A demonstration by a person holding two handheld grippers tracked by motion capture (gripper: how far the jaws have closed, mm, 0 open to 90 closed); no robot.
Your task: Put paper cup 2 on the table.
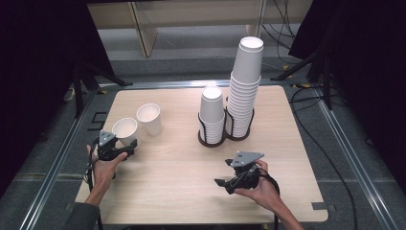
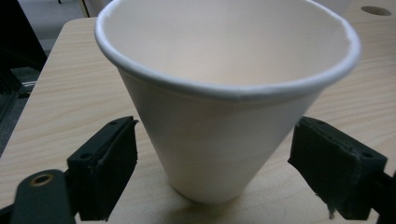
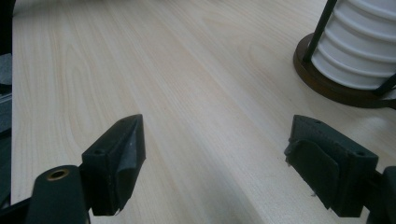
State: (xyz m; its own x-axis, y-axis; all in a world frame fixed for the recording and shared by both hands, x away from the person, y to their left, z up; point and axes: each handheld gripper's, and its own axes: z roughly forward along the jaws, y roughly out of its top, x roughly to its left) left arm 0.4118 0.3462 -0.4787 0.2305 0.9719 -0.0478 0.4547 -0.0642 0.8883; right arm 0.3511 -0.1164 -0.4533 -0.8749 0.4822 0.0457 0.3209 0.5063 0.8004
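Paper cup upright at table's near-left, between left gripper jaws, pads not yet touching. Close gently, centred on lower wall; avoid crushing. Right gripper open, empty.

Cup rim cut off at top edge; holder cropped at right edge.
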